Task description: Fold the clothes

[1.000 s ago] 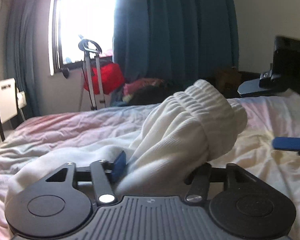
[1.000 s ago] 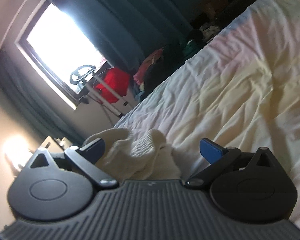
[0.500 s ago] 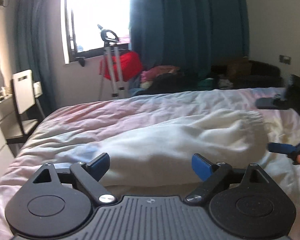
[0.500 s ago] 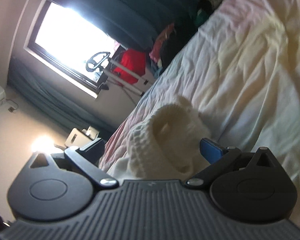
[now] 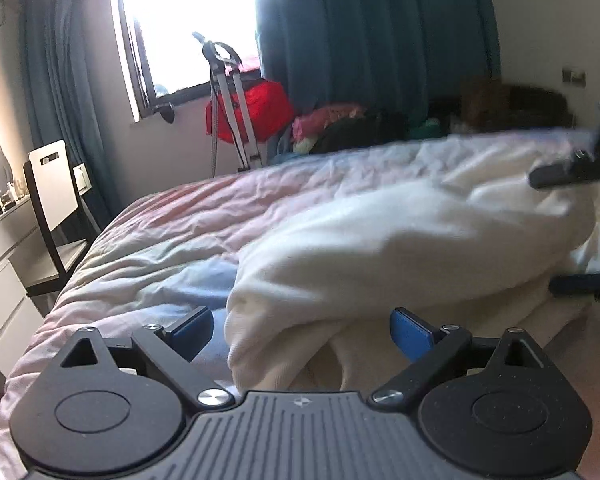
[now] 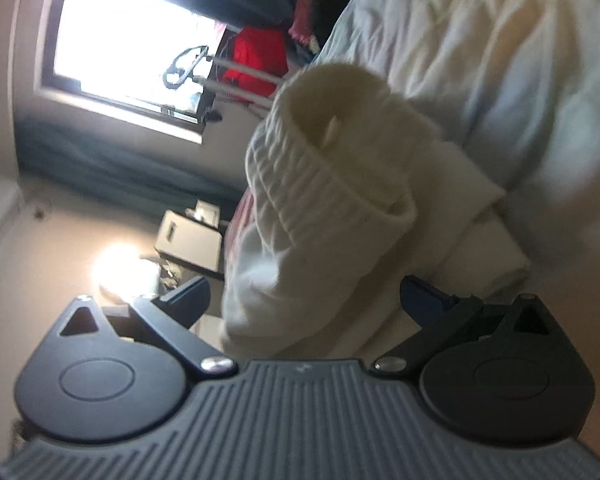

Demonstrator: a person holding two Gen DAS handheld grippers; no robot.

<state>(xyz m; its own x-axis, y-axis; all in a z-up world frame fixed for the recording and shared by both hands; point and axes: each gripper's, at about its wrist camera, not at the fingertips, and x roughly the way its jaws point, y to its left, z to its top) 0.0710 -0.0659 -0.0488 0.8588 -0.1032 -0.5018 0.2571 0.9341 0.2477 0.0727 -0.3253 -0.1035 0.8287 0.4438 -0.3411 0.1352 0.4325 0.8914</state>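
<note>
Your left gripper (image 5: 302, 330) was opening its fingers, the white garment (image 5: 400, 248) lying loose on the bed (image 5: 160, 232) between them. Only your right view showed its ribbed cuff (image 6: 324, 152) at 12 o'clock, your right gripper (image 6: 306, 300) fingers spread wide, not pressing it

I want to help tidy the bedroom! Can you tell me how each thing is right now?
White garment: heaped on the bed, not folded flat.
Ribbed cuff: standing up, mouth open.
Left gripper: jaws opening, pads not pressing the cloth.
Right gripper: open, cloth between the pads.
Bed sheet: wrinkled.
Curtain: drawn aside, window uncovered.
</note>
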